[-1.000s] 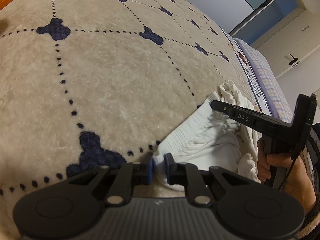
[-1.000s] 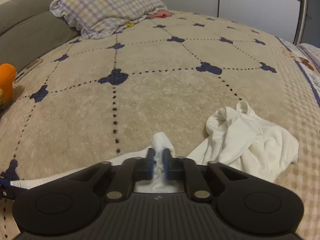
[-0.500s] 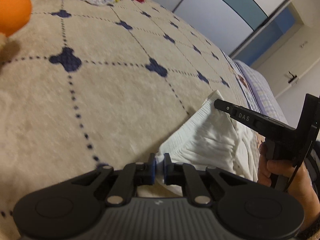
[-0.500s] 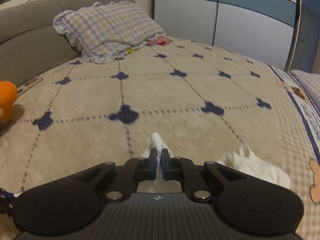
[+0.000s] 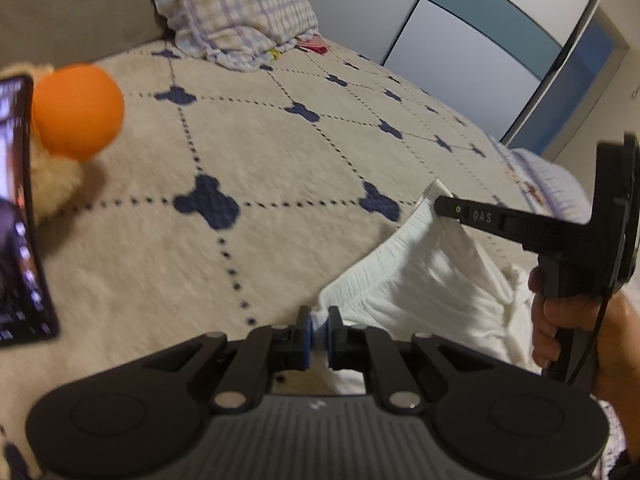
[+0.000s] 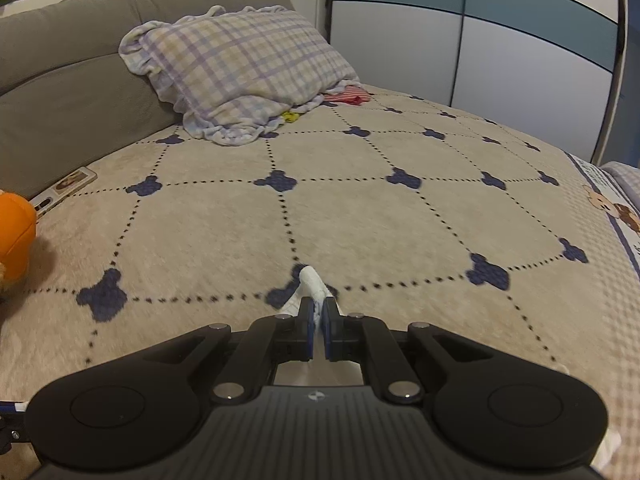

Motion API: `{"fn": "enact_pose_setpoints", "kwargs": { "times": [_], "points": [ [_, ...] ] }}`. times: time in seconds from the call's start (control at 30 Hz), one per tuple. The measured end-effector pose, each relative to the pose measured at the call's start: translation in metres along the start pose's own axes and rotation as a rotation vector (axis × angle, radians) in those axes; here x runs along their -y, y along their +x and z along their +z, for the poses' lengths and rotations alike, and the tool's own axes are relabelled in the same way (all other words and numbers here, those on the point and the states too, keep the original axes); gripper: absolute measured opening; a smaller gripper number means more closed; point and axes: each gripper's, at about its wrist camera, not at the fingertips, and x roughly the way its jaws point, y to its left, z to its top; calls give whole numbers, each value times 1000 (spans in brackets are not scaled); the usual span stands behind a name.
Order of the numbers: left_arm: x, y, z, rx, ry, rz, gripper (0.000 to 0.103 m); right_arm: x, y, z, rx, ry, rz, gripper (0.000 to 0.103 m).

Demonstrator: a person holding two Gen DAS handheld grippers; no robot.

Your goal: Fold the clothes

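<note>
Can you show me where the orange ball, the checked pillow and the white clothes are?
orange ball [image 5: 78, 110]: left wrist view, its middle.
checked pillow [image 6: 244, 76]: right wrist view, its front face.
white clothes [image 5: 424, 276]: left wrist view, hanging cloth.

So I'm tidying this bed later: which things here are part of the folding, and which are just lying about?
Part of the folding:
white garment
left hand-held gripper, shut on it
right hand-held gripper, shut on it

Lying about:
plaid pillow
orange plush toy
phone
red cloth by the pillow
</note>
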Motion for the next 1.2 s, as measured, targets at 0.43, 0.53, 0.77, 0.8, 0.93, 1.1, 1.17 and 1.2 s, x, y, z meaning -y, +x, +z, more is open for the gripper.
{"fn": "enact_pose_setpoints", "kwargs": {
  "times": [0.43,0.53,0.77,0.8,0.93,1.1,1.17,1.2],
  "points": [
    [-3,25,2,-86,5,72,10,0,41,-16,-112,81,-7,7],
    [0,28,0,-99,16,89,11,2,43,-19,-122,106,-5,9],
    [2,22,2,-61,22,109,51,5,29,-15,-123,101,-17,30],
    [2,21,3,-57,19,106,51,8,25,-16,-119,105,-17,32],
    [6,19,3,-56,13,80,58,20,9,-19,-111,122,-31,35],
    [15,17,1,-50,29,69,64,39,-15,-25,-100,144,-56,38],
    [19,16,1,-46,36,63,66,48,-24,-29,-93,153,-65,39],
    [21,15,0,-43,40,60,68,52,-29,-30,-90,158,-69,39]
  ]
}}
